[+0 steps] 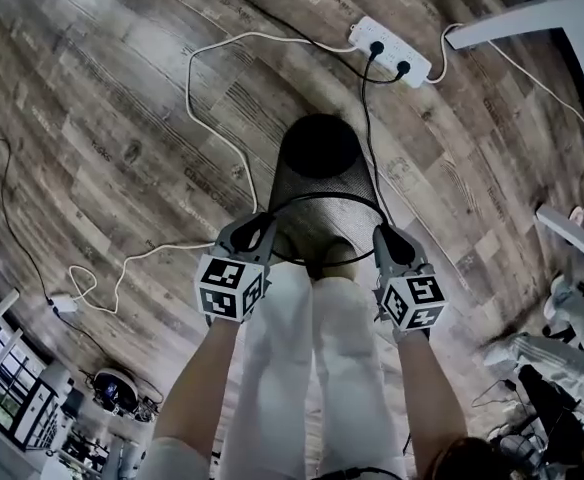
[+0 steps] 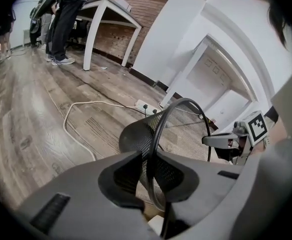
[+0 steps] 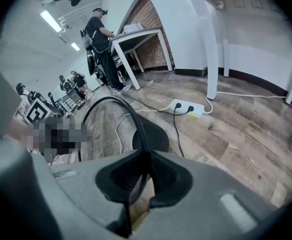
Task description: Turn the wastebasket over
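Now my left gripper (image 1: 257,231) and right gripper (image 1: 393,240) each pinch opposite sides of the black wire-mesh wastebasket (image 1: 322,163) by its rim (image 1: 324,197), so I can flip it evenly.

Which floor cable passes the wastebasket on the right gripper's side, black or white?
The black cable from the power strip; it skirts the wastebasket on that side. The white cable loops across the floor on the opposite side.

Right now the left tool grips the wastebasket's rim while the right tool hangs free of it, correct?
No. The right tool is also shut on the rim of the wastebasket, as the right gripper view shows; the left tool does grip it.
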Motion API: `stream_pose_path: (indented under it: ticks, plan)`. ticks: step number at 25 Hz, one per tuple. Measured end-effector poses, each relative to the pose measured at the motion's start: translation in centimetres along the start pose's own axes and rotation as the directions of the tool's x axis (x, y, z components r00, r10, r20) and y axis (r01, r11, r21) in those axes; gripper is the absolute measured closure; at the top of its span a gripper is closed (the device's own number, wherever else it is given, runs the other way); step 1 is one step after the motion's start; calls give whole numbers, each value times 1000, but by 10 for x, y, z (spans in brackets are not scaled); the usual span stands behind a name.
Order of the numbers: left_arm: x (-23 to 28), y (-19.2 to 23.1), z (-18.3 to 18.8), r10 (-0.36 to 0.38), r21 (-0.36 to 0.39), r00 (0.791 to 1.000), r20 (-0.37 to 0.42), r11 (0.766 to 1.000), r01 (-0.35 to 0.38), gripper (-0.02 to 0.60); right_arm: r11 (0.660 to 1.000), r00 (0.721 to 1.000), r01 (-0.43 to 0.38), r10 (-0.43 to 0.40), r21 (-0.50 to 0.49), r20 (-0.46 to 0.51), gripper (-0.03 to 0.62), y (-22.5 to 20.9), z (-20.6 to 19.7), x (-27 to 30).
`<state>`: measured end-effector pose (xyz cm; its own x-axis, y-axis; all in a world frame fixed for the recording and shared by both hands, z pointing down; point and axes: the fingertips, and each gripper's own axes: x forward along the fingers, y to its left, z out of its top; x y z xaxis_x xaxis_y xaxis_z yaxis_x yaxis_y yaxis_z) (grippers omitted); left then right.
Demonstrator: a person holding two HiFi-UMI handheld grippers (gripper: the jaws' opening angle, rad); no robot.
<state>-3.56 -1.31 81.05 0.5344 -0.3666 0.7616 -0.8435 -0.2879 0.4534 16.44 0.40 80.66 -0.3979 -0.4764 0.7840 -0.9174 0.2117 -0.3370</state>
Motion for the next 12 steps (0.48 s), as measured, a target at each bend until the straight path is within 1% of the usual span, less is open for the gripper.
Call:
stream_pose_path:
  ticks: [6,10,12]
  plan:
    - [-5,7,5,25,-85,1000,-14,996,-27,530,998,999,4,-2,62,-38,563,5,6,5]
    - [-5,16,6,27,-157,998,-62,987,-36,529,996,997,11,-4,85,-83,562,10,11,11]
    - [-5,21,7,30,-181,996,-84,983,-45,530,995,995,19,-9,96,-104,562,13,13,15]
